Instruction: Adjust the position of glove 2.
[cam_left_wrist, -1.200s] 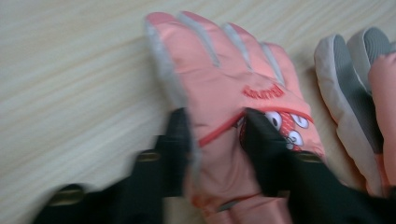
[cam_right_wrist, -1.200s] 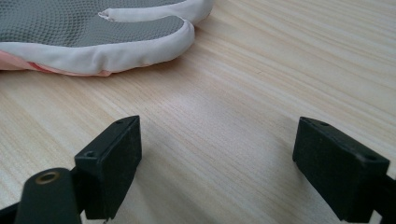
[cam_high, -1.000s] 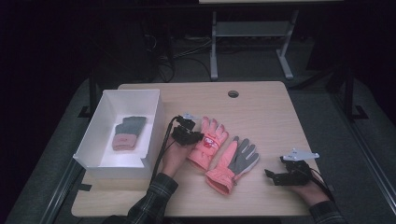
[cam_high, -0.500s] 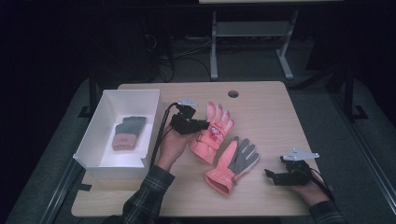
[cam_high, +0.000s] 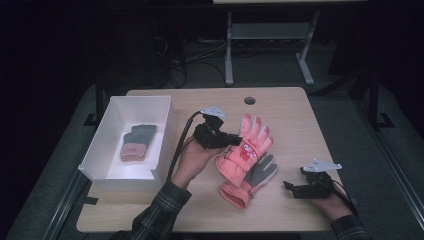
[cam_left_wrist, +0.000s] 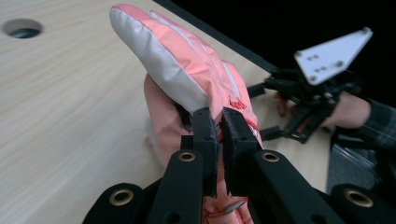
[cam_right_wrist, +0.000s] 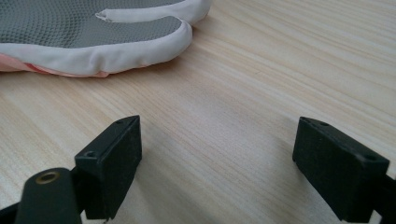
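Padded pink glove (cam_left_wrist: 187, 79): soft, light, floppy. Your left tongs (cam_left_wrist: 219, 122) are clamped on its edge; pinch deep. Right tongs (cam_right_wrist: 217, 158) apart, empty, near the second glove (cam_right_wrist: 88, 35).

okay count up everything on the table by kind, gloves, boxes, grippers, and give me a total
Gloves: 3, a pink glove held up in the left gripper, a grey-palmed glove on the table, a small glove in the box
Boxes: 1, white box
Grippers: 2, including the right gripper
Total: 6
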